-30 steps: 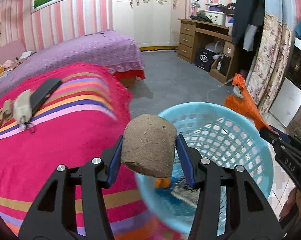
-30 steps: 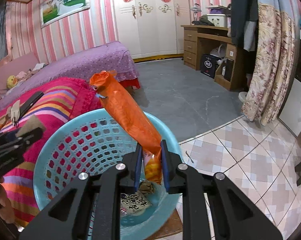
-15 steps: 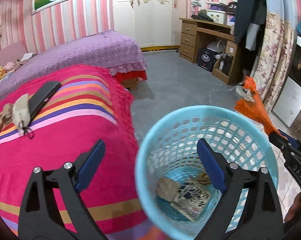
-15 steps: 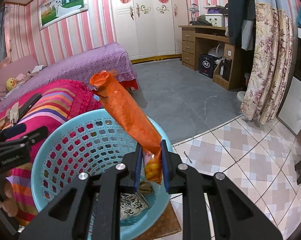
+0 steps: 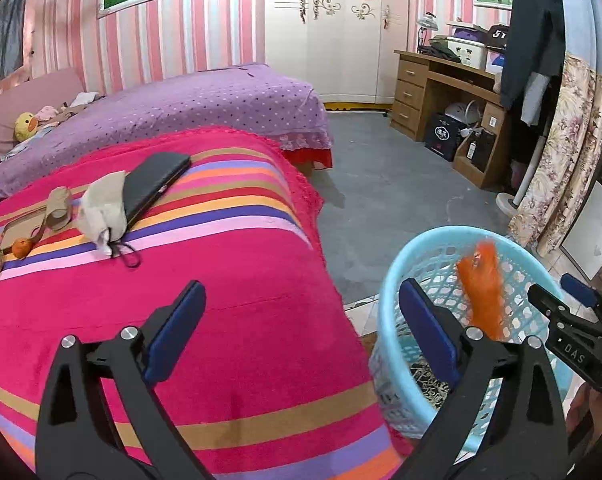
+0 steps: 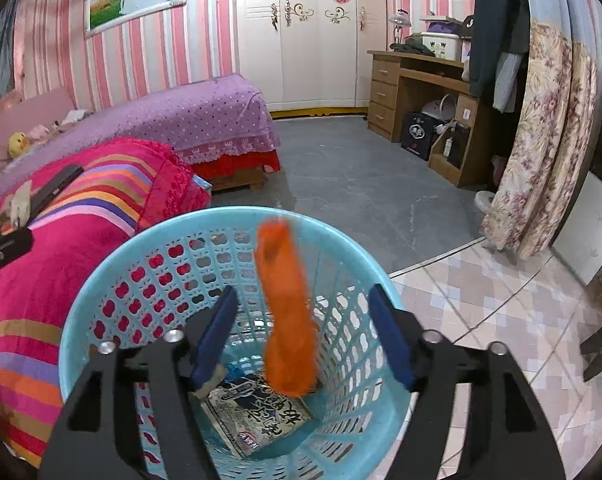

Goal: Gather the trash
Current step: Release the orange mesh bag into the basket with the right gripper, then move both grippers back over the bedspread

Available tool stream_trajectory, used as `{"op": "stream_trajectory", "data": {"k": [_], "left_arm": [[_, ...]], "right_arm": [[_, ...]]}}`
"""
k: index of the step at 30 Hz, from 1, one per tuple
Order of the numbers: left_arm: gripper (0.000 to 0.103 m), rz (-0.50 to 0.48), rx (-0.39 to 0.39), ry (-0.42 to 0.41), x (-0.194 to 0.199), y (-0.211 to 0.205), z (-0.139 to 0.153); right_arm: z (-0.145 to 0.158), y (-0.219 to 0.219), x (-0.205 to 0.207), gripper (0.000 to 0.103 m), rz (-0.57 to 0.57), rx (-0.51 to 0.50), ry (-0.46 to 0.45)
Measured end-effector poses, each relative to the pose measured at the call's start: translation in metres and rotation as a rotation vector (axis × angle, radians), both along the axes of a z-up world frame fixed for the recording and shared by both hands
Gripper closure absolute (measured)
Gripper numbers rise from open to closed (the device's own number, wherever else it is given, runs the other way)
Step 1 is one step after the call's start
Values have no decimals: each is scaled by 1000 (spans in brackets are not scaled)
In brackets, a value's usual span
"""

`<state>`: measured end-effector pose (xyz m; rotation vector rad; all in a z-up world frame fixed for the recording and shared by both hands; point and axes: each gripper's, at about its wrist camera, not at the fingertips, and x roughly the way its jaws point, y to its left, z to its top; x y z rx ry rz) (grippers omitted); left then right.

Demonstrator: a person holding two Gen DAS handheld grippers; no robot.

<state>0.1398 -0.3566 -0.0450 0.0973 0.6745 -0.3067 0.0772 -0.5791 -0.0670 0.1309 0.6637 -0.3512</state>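
Basket [image 6: 113, 280] of light blue plastic lattice, standing on the floor against the edge of the striped pink blanket [image 5: 221, 280]. Inside the basket, lying on its bottom: flat printed packet [image 6: 257, 412] with dark lettering, plus a small bluish scrap just beside the packet, too small to identify. Orange wrapper [image 6: 287, 312] upright and motion-blurred within the basket's mouth, lower end close above the printed packet, upper end near the level of the far rim; whether touching the packet cannot be told.

Right gripper [image 6: 305, 336] over the basket's near rim, pointing down into it, jaws opening and already spread wide; orange wrapper between them but clear of both blue pads [image 6: 389, 336], gripped by neither.

Left gripper [image 5: 301, 332] to the left of the basket, above the blanket's edge, jaws opening and spread very wide, nothing between them; its right finger seen in front of the basket's wall.

Away from the basket, on the blanket: black wallet-like case [image 5: 153, 188], pale cloth pouch [image 5: 103, 208] touching the case, small orange fruit [image 5: 21, 249]
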Motion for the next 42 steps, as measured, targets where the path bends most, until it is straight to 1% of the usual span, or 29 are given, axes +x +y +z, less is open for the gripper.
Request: {"op": "stream_trajectory", "data": {"k": [2, 6, 9, 13, 16, 21, 24, 29, 35, 39, 42], "left_arm": [[9, 3, 0, -1, 1, 7, 1], [8, 13, -3, -14, 0, 28, 8], [6, 28, -7, -21, 1, 49, 15], [6, 66, -9, -36, 6, 83, 26], [6, 96, -11, -42, 10, 112, 33], [6, 147, 34, -63, 21, 163, 40], [6, 174, 48, -68, 24, 193, 39], [6, 239, 45, -50, 36, 248, 28], [6, 284, 85, -55, 49, 292, 23], [6, 325, 85, -24, 58, 330, 13], [6, 369, 78, 14, 70, 360, 5]], "right_arm": [[4, 7, 1, 11, -27, -49, -4], [17, 18, 4, 5, -32, -48, -30], [25, 25, 9, 5, -32, -27, -52], [38, 49, 21, 5, -13, -11, -90], [41, 68, 32, 5, 14, -3, -105], [46, 109, 55, 5, 81, 10, -108], [47, 133, 67, 5, 125, 2, -105], [48, 177, 85, 5, 203, -13, -96], [46, 225, 98, 5, 270, -2, -102], [44, 252, 109, 5, 298, -9, -94], [42, 270, 120, 5, 324, -11, -82]]}}
